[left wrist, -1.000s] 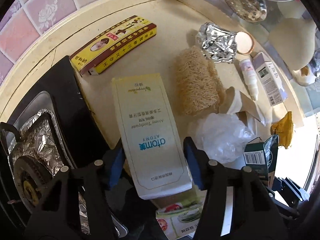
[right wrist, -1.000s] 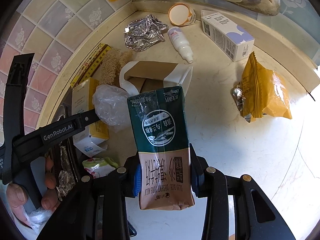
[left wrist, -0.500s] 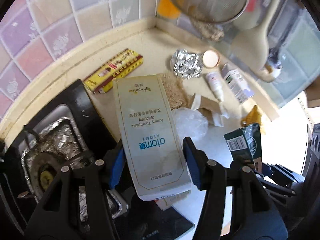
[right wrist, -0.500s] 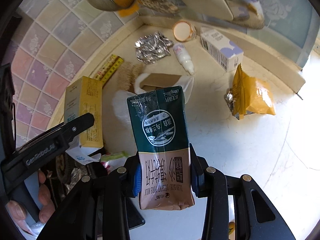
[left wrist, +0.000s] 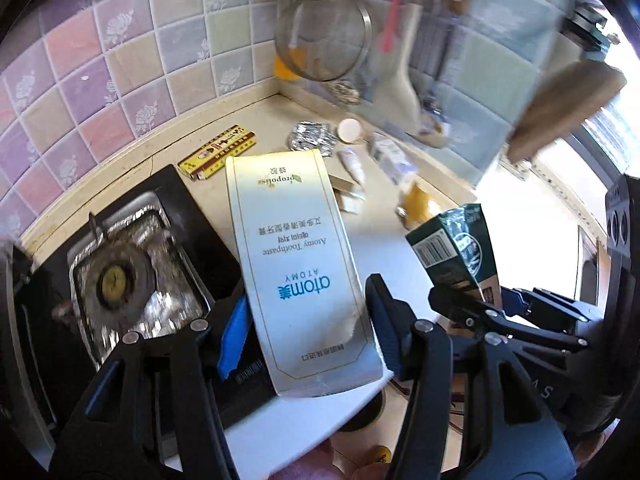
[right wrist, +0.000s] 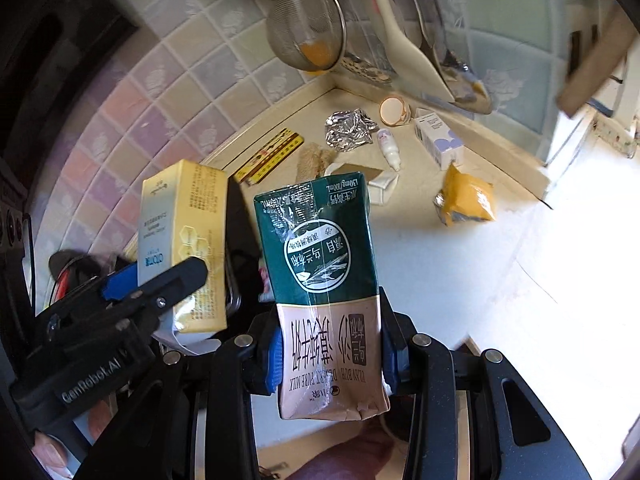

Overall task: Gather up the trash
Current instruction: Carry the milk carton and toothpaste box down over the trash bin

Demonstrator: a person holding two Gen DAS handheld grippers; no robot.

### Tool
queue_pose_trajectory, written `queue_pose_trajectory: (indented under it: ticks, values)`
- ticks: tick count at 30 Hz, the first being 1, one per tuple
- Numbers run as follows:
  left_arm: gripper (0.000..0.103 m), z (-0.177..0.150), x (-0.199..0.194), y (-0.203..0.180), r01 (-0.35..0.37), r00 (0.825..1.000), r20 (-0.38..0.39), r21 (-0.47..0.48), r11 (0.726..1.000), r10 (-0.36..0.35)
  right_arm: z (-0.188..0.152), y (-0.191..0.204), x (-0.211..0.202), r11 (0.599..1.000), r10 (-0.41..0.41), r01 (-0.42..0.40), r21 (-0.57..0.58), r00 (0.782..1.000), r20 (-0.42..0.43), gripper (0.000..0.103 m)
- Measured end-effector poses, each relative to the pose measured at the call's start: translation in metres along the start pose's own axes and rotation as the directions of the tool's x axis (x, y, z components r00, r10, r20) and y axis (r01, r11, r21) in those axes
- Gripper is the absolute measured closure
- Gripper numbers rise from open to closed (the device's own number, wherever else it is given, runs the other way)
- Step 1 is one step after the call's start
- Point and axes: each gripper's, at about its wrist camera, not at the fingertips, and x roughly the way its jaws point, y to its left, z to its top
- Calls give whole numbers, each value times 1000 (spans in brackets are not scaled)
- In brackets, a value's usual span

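Two tools, each holding one carton: a toothpaste box (left wrist: 296,264) and a milk carton (right wrist: 320,280); one foil wad (right wrist: 350,130), one orange packet (right wrist: 466,200)

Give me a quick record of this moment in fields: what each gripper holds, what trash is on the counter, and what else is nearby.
left gripper: shut on toothpaste box
right gripper: shut on milk carton
counter trash: crumpled foil, yellow snack bag, small white bottle, long yellow-red box
nearby: stove burner, strainer hanging on the tiled wall
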Motion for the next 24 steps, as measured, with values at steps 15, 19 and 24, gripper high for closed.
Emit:
queue_pose_trajectory:
  ticks: [15, 19, 24]
  values:
    - [51, -160, -55, -100, -3, 999, -33, -54, 999, 1, -161, -60, -74, 996, 15, -23, -81, 995, -99, 65]
    - [51, -194, -54, -112, 2, 997, -74, -44, 999, -5, -196, -78, -70, 998, 11, -19, -56, 990, -139, 65]
    - [51, -221, -40, -113, 15, 993, -115, -44, 999, -19, -236, -94, -61, 1000, 5, -9, -21, 984, -181, 65]
